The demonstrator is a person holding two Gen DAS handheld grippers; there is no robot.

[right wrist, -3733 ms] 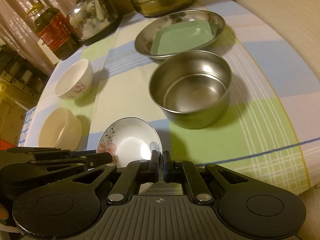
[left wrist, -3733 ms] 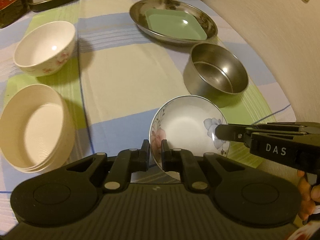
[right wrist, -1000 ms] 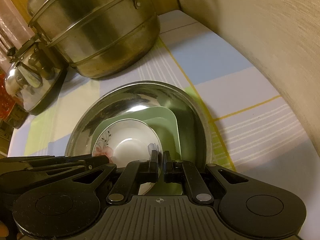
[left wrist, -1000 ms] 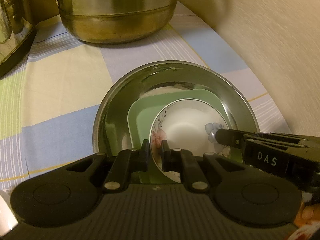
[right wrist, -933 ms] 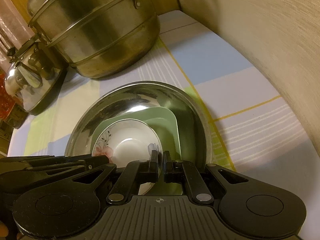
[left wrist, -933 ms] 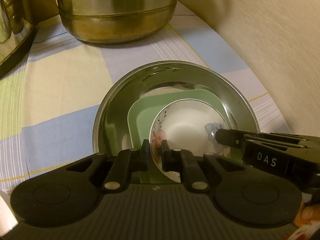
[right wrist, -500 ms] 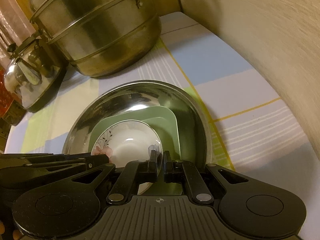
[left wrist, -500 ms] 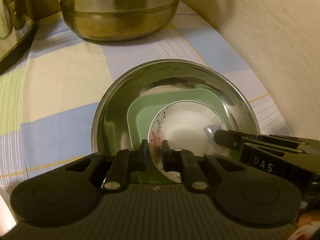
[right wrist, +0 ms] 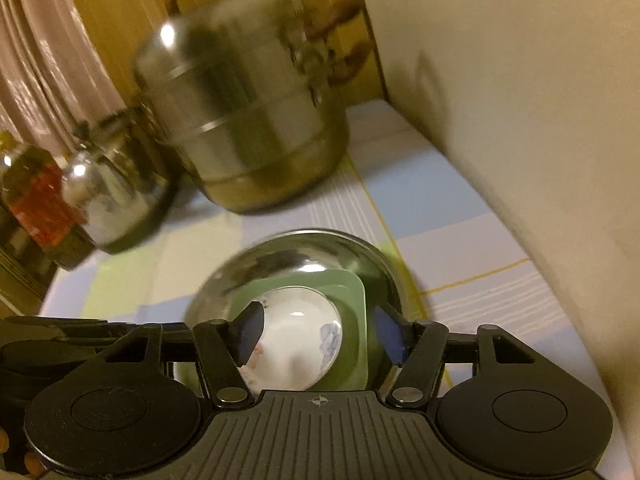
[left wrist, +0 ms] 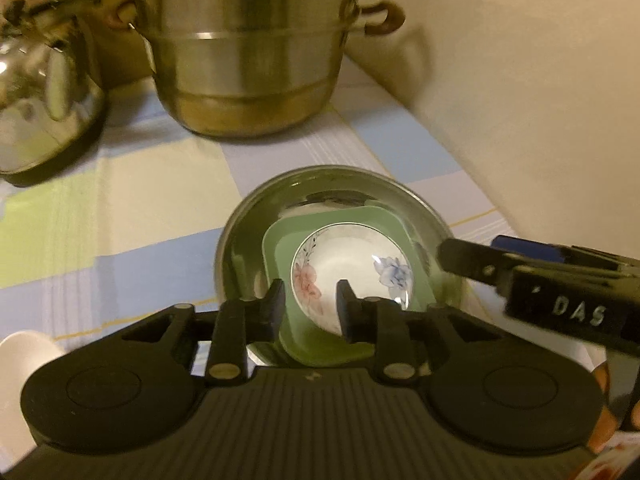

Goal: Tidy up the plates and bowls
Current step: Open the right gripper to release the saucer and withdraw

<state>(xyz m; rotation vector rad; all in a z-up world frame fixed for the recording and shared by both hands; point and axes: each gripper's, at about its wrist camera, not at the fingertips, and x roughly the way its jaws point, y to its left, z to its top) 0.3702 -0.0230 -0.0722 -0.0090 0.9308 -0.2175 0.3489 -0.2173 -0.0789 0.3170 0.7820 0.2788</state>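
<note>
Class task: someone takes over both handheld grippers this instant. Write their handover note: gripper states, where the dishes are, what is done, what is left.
Left gripper: jaws opening, pads off the floral plate.
Right gripper: jaws opening, nothing pressed between them.
Floral plate lies in the green square dish, which sits in the steel plate on the checked cloth, in front of the steamer pot.
Done: floral plate stacked.
Left: a white bowl shows at the left wrist view's edge; other dishes are out of view.

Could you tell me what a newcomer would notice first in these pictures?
First, the nested stack at centre: a floral plate on a green square dish inside a steel basin, both tools opening above it. Behind stands a big steel steamer pot, with a kettle at its left.
</note>
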